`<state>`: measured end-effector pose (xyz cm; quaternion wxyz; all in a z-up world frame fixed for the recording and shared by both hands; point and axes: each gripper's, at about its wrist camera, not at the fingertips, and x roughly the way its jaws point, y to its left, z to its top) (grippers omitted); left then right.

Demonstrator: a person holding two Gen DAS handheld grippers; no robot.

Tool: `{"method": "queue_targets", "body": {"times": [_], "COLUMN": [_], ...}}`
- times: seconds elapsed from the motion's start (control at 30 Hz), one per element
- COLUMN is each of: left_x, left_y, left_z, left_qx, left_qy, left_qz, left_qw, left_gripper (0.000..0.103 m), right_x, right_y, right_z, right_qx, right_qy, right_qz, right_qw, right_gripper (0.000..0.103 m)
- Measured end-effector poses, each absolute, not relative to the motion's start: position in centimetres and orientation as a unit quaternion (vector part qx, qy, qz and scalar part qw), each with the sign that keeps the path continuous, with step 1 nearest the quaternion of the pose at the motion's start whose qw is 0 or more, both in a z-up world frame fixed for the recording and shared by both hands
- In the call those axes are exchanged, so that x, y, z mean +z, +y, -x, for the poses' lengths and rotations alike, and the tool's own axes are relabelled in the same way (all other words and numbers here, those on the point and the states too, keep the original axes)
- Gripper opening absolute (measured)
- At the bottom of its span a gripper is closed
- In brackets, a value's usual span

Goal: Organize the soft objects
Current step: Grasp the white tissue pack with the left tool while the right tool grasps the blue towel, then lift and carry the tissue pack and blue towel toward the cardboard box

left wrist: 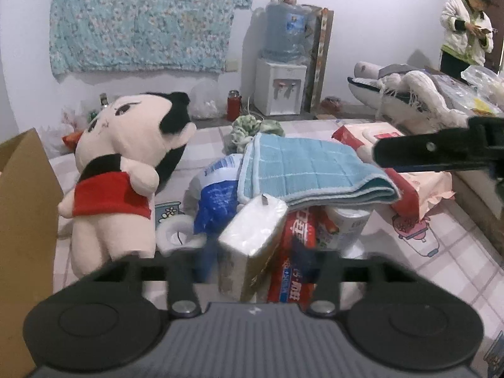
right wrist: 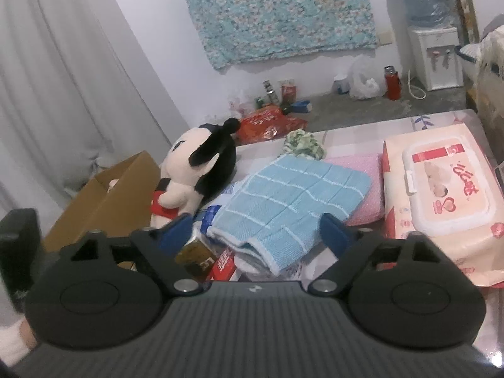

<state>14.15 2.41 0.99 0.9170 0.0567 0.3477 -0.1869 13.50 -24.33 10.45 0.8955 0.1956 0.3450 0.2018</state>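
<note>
The left tool [left wrist: 252, 252] is clamped on a tissue pack [left wrist: 252, 239]; the right tool [right wrist: 255, 230] stands apart around a blue towel's [right wrist: 289, 195] edge.

One plush doll [left wrist: 123, 170] at left of the frame, one folded blue towel [left wrist: 308, 170] at centre, one tissue pack [left wrist: 252, 245] at lower centre, one wet-wipes pack [right wrist: 441, 195] at right, one pink cloth [right wrist: 362, 186] beside it, one cardboard box [right wrist: 104, 208] at left, one green cloth [right wrist: 302, 143] behind.
</note>
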Motion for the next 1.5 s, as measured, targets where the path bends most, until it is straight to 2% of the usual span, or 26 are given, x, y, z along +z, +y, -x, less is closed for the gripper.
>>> {"method": "queue_targets", "body": {"times": [0.13,0.4,0.57,0.7,0.83,1.03,1.07,1.13,1.2,1.23,1.4,1.5], "left_x": [1.3,1.6,1.8,1.7,1.8,1.8,1.8,1.7,1.5,1.5,1.8,1.9], "left_y": [3.3,4.6,5.4,5.7,5.6,5.1,5.1,5.2,5.1,5.0,4.8,4.9], "left_z": [-14.4,-12.7,-12.1,-12.3,-12.4,-12.4,-12.3,-12.2,-12.2,-12.2,-12.0,-12.0], "left_qx": [-0.169,-0.16,-0.158,-0.161,-0.163,-0.165,-0.166,-0.172,-0.175,-0.175,-0.166,-0.158], "left_qy": [0.367,0.365,0.363,0.366,0.361,0.352,0.349,0.345,0.35,0.35,0.344,0.345], "left_qz": [-0.029,-0.047,-0.043,-0.028,-0.026,-0.028,-0.027,-0.019,-0.015,-0.018,-0.029,-0.027], "left_qw": [0.914,0.916,0.917,0.916,0.918,0.921,0.922,0.922,0.92,0.92,0.924,0.925], "left_gripper": [0.029,0.03,0.03,0.031,0.031,0.032,0.032,0.033,0.032,0.032,0.032,0.031], "right_x": [10.5,10.5,11.0,9.0,6.9,5.1,5.0,4.7,4.6,4.4,3.3,4.3], "right_y": [-24.9,-24.6,-24.0,-26.3,-27.1,-26.9,-26.9,-26.6,-26.3,-26.3,-27.3,-27.3], "right_z": [-13.2,-13.0,-12.3,-13.8,-14.9,-15.7,-15.9,-16.2,-16.6,-16.8,-16.7,-16.4], "right_qx": [0.208,0.231,0.253,0.27,0.248,0.235,0.235,0.232,0.211,0.2,0.179,0.182], "right_qy": [0.351,0.364,0.369,0.403,0.424,0.451,0.443,0.431,0.431,0.431,0.419,0.404], "right_qz": [-0.195,-0.187,-0.126,-0.286,-0.354,-0.396,-0.405,-0.421,-0.406,-0.401,-0.437,-0.417], "right_qw": [0.892,0.883,0.885,0.826,0.796,0.765,0.765,0.764,0.778,0.783,0.776,0.793], "right_gripper": [0.077,0.078,0.079,0.08,0.086,0.085,0.083,0.071,0.042,0.034,0.011,0.007]}}
